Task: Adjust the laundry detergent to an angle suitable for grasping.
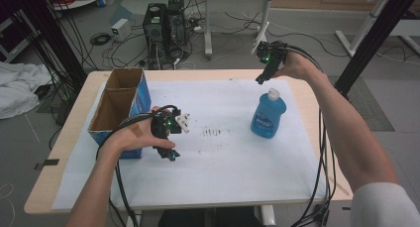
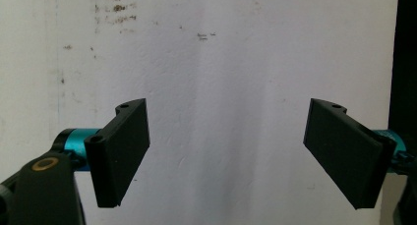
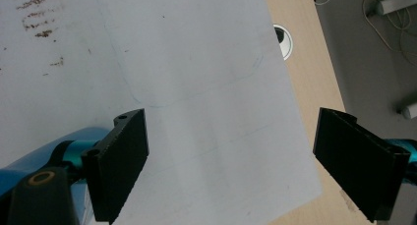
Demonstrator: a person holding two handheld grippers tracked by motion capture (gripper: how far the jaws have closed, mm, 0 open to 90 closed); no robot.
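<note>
Hovering over the desk [image 1: 307, 138], both sets of jaws released.
Left gripper [image 1: 168, 152] idling beside cardboard box [image 1: 141, 95]; right gripper [image 1: 261, 78] hanging above blue bottle [image 1: 268, 115], gripping nothing.

Blue bottle [image 3: 29, 158] mostly hidden behind jaw; cardboard box [image 1: 120, 90] inside unseen.

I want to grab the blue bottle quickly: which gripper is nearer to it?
Right. The right gripper hovers just behind the blue bottle; the left gripper is across the sheet, beside the cardboard box.
</note>
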